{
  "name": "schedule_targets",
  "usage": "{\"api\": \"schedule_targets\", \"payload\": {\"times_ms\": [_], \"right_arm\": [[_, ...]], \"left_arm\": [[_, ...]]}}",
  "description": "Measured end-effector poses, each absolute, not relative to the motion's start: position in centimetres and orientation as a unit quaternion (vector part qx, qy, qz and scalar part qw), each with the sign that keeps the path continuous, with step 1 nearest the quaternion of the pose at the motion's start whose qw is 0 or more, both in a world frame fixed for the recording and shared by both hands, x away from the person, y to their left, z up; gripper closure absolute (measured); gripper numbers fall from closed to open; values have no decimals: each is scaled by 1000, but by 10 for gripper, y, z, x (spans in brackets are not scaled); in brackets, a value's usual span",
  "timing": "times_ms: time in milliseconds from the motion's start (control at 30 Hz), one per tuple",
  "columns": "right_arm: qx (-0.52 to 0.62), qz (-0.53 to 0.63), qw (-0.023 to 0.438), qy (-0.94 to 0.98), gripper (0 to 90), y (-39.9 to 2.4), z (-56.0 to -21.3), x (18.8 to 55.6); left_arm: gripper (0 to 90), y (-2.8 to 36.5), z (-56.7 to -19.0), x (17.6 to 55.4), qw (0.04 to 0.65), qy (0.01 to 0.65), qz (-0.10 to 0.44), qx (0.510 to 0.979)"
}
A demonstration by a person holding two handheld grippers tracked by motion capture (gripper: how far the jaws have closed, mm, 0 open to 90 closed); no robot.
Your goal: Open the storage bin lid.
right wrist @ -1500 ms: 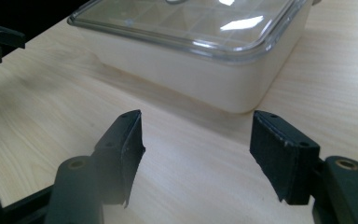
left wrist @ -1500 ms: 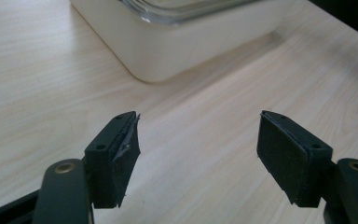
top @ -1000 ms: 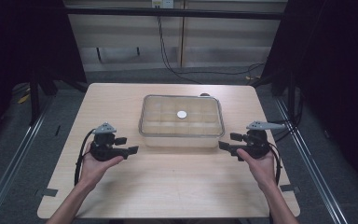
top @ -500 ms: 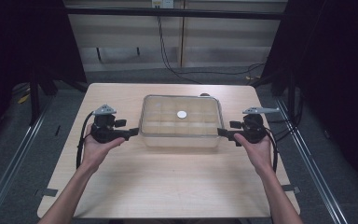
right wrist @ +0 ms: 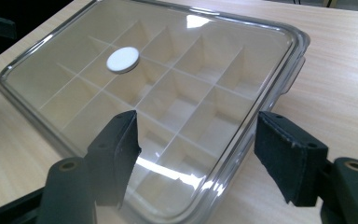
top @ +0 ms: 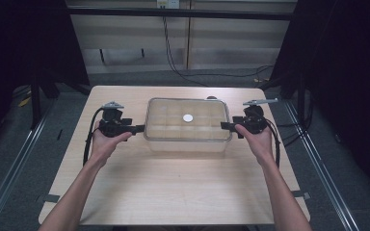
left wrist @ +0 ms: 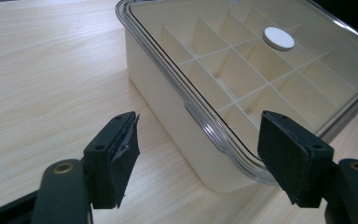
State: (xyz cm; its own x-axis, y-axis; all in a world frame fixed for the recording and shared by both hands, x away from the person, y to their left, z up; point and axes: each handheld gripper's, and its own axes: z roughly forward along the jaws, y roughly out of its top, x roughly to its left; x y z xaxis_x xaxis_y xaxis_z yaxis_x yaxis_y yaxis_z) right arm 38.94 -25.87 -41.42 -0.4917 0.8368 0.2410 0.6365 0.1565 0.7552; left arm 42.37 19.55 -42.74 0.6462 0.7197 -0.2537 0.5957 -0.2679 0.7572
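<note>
Box (top: 188, 126) sits at centre of the tabletop (top: 173, 187), long axis running 9 to 3 o'clock in the high view; clear lid (right wrist: 168, 70) on, white knob (top: 188, 117) in its middle, divider grid visible through it. Left gripper (top: 136, 129) at the box's 9 o'clock end, pointing toward 3; right gripper (top: 226, 126) at the 3 o'clock end, pointing toward 9. Both about equally near, each at the rim of a short end. Left gripper: jaws apart, having just opened a little further; in the left gripper view the lid's edge and the box corner lie between them, pads not pressing. Right gripper: jaws apart, having just closed slightly; in the right gripper view the lid's corner lies between them, no contact seen. Judgement: this is a two-handed approach to the lid's short ends. The move turns on each gripper meeting the lid rim squarely along the long axis; an uneven bite could tilt the lid or drag the box.
</note>
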Motion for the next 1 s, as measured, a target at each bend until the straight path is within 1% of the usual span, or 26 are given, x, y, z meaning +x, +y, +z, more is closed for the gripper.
{"api": "schedule_targets", "payload": {"times_ms": [167, 333, 400, 500, 567, 667, 800, 867, 1000], "right_arm": [[490, 404, 129, 762, 322, -258, -417, 401], [505, 404, 117, 753, 323, -262, -427, 411], [502, 397, 120, 759, 334, -261, -429, 412], [501, 404, 113, 756, 333, -259, -431, 413], [505, 405, 107, 755, 294, -256, -431, 413], [508, 404, 101, 754, 259, -253, -434, 414], [512, 396, 107, 755, 236, -250, -436, 415], [516, 395, 102, 753, 209, -249, -436, 416], [518, 392, 95, 754, 190, -249, -438, 418]], "left_arm": [[289, 190, -429, 429, 446, 412, 67, 791], [285, 176, -432, 434, 435, 408, 67, 800], [259, 174, -433, 434, 435, 411, 60, 799], [265, 166, -436, 433, 432, 404, 58, 804], [267, 165, -437, 434, 431, 404, 53, 805], [262, 160, -438, 435, 428, 400, 50, 809], [254, 155, -440, 438, 423, 407, 44, 808], [242, 154, -441, 442, 418, 407, 45, 811], [223, 152, -442, 446, 414, 408, 42, 813]]}}
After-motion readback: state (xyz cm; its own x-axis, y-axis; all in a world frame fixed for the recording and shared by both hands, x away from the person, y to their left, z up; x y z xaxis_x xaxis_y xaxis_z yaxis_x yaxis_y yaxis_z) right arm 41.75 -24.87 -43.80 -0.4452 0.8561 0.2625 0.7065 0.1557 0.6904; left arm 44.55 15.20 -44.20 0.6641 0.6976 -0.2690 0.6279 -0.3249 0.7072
